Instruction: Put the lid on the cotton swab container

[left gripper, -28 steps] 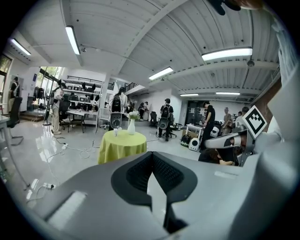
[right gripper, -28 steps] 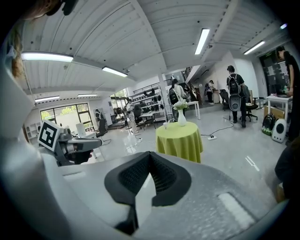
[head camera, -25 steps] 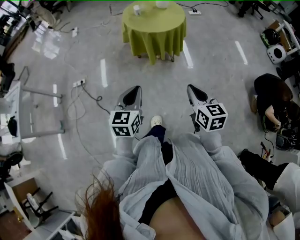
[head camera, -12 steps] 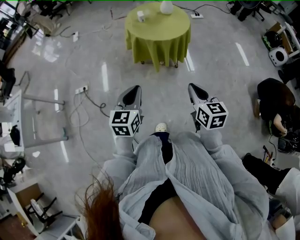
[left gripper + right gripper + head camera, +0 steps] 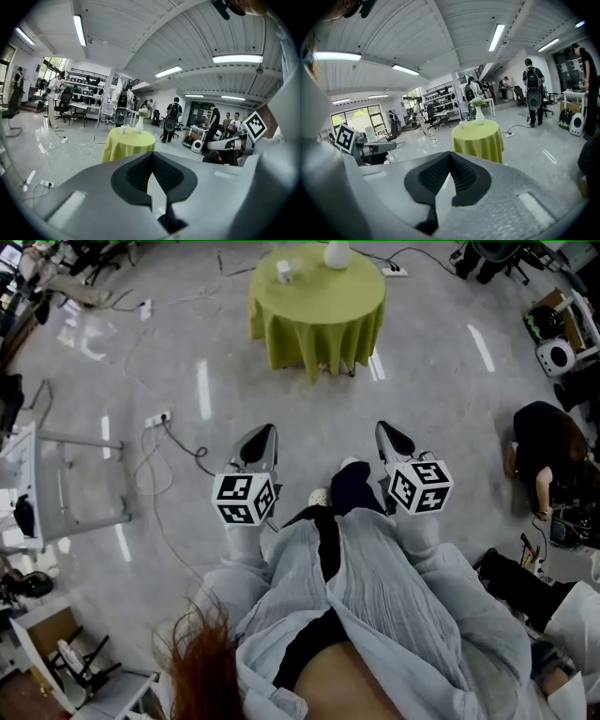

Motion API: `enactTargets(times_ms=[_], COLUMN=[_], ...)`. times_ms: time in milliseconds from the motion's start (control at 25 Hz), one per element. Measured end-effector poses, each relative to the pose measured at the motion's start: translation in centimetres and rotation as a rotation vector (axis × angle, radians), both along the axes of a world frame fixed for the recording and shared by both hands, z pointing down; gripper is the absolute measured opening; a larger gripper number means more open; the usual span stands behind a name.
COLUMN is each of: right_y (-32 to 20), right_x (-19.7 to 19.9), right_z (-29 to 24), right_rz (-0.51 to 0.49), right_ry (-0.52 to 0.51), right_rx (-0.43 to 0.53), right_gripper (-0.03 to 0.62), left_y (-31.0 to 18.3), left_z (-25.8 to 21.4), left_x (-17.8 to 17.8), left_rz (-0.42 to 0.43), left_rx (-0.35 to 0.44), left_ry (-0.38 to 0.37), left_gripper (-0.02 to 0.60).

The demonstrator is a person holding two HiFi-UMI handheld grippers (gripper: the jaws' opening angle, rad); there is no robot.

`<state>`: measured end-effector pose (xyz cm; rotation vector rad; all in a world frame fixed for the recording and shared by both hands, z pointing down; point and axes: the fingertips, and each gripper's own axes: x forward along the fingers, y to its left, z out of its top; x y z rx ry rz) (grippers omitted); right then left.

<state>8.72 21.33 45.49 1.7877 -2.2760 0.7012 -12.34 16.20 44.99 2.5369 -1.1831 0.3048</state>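
Note:
A round table with a yellow-green cloth (image 5: 317,298) stands ahead on the floor. On it sit a small white container (image 5: 284,271) and a white vase (image 5: 337,253); no lid can be made out at this distance. My left gripper (image 5: 266,431) and right gripper (image 5: 383,427) are held out in front of the person, both shut and empty, well short of the table. The left gripper view has the table (image 5: 128,143), container (image 5: 123,130) and vase (image 5: 139,123) beyond the closed left gripper (image 5: 152,155). The right gripper view shows the table (image 5: 478,138) beyond the closed right gripper (image 5: 450,154).
A power strip and cables (image 5: 157,415) trail over the floor at left, beside a metal frame (image 5: 66,474). A person in black (image 5: 544,442) crouches at right among equipment. Several people and desks stand behind the table (image 5: 173,122).
The person has stepped forward, a dark trouser leg now out front. The table sits slightly lower and nearer in the head view. Both grippers stay shut.

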Motion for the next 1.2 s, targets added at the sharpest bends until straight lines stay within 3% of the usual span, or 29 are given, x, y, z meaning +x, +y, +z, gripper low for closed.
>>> enactTargets(times_ms=[320, 880, 1200], right_y=[-3.4, -16.8, -22.5], right_x=[-1.0, 0.7, 2.0], right_z=[0.8, -1.7, -2.6], right_rz=[-0.069, -0.148, -0.183], right_ry=[0.004, 0.003, 0.004], right_rx=[-0.021, 0.020, 0.019], right_gripper=[0.002, 0.002, 0.002], left_y=[-1.6, -13.6, -18.6], left_z=[0.9, -2.3, -2.9], left_x=[-0.6, 0.9, 2.5], left_rz=[-0.045, -0.112, -0.142], left_rx=[-0.020, 0.045, 0.035], left_ry=[-0.015, -0.038, -0.036], left_gripper=[0.018, 0.018, 0.018])
